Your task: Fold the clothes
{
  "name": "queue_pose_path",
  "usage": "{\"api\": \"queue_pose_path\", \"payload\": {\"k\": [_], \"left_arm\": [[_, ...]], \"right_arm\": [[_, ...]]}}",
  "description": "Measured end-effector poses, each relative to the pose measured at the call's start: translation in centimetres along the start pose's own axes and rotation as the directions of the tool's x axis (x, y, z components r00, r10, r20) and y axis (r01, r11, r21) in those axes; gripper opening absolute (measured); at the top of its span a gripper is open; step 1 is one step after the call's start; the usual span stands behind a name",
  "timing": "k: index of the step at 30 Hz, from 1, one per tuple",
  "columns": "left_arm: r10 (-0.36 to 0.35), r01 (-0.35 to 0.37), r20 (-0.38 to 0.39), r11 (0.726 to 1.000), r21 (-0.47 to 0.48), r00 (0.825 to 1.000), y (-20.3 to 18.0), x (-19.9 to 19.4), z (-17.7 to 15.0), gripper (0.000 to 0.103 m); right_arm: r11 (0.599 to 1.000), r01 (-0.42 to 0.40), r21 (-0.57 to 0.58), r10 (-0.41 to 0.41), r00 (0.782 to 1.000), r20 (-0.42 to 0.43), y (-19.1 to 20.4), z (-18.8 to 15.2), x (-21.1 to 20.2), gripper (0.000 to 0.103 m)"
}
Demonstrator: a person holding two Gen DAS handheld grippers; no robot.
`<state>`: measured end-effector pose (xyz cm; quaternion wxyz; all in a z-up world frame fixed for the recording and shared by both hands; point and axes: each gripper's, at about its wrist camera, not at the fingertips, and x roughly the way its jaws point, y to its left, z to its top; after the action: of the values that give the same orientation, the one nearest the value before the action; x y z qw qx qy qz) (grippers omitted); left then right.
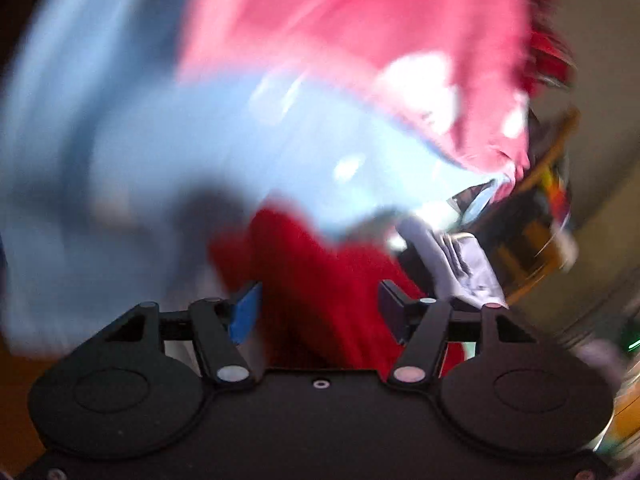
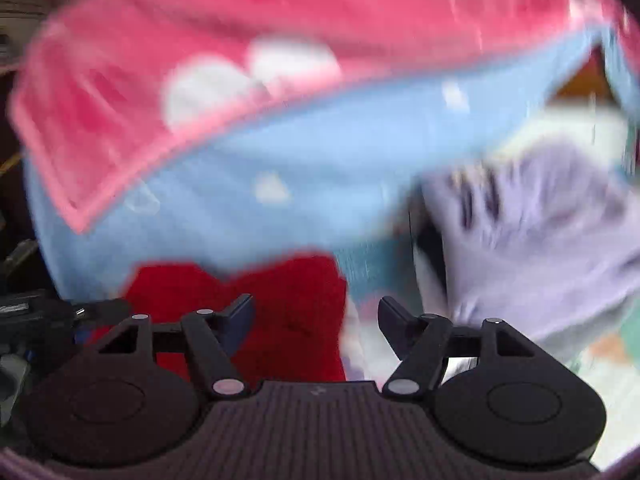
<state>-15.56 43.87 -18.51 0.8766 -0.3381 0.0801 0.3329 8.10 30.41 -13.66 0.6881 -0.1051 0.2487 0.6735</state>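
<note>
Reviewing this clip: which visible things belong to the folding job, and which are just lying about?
Job:
pink garment
light blue garment
red garment
lavender garment
left gripper, open
right gripper, open

Lying about:
wooden furniture, blurred

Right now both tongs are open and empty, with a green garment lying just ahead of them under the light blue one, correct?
Not quite: the garment just ahead is red, not green, as the right wrist view shows. Both the left tongs and right tongs are open and empty, and the light blue garment overlaps it.

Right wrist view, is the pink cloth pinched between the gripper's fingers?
No, the right gripper stands open with nothing clamped, and the pink cloth lies well beyond it, past the red cloth.
</note>
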Motion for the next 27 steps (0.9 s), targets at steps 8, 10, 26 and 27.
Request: {"api": "queue_pose_path", "payload": {"k": [8, 10, 26, 27], "left_arm": [[-0.148, 0.164, -0.072, 0.920, 0.356, 0.986, -4.4, 4.3, -5.4, 0.063], [-0.128, 0.163, -0.106, 0.876, 0.455, 0.986, -4.5, 5.8, -8.2, 0.062], [-0.106, 0.104, -0.029, 0.817, 0.567, 0.994, -8.2, 3.1, -8.6, 0.077], [-0.116, 0.110, -0.025, 0.820, 0.561, 0.993, -8.7, 2.9, -8.3, 0.078]], "right_arm": [[0.998, -0.049, -0.025, 0.048, 0.999, -0.022, 1.7, 0.2, 1.7, 0.040], [0.999, -0.017, 0.032, 0.021, 0.992, -0.123, 0.7, -3.2, 3.7, 0.040], [0.900, 0.107, 0.422, -0.088, 0.994, -0.064, -4.4, -8.3, -8.7, 0.069], [0.885, 0.156, 0.439, -0.122, 0.987, -0.105, -5.0, -9.8, -11.0, 0.069]]}}
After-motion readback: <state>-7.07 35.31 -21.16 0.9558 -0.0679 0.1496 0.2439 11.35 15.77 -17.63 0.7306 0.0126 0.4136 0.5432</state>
